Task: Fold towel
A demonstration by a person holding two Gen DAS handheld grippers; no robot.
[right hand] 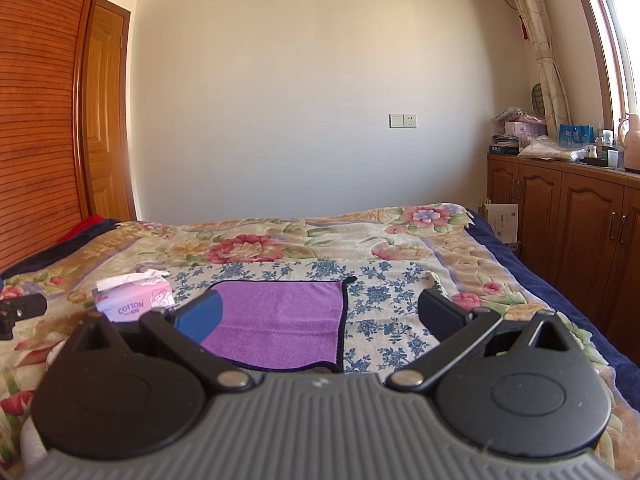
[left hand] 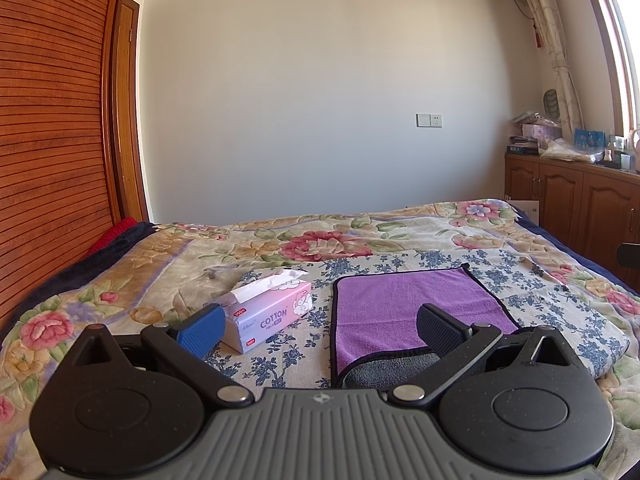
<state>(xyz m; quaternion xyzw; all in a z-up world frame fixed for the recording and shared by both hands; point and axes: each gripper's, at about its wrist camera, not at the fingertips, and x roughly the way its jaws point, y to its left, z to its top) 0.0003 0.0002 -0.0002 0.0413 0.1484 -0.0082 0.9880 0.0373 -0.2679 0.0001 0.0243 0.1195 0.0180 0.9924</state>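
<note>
Evidently the purple towel [left hand: 416, 300] lay spread on the blue-flowered cloth [left hand: 520, 280] on the bed [left hand: 160, 252], ahead of both empty, wide-open tools: left hand-held gripper [left hand: 320, 326], right hand-held gripper [right hand: 320, 316]. Folding looked unstarted; next, each probably needed a near corner, avoiding the tissue box [left hand: 268, 310] left of them.

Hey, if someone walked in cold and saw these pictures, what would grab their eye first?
Probably the purple towel, lying flat on the blue-flowered cloth in the middle of the bed, its near corner flipped to show a grey underside. Just left of it stands a pink tissue box. Both the left gripper and right gripper are open above the bedding.
</note>
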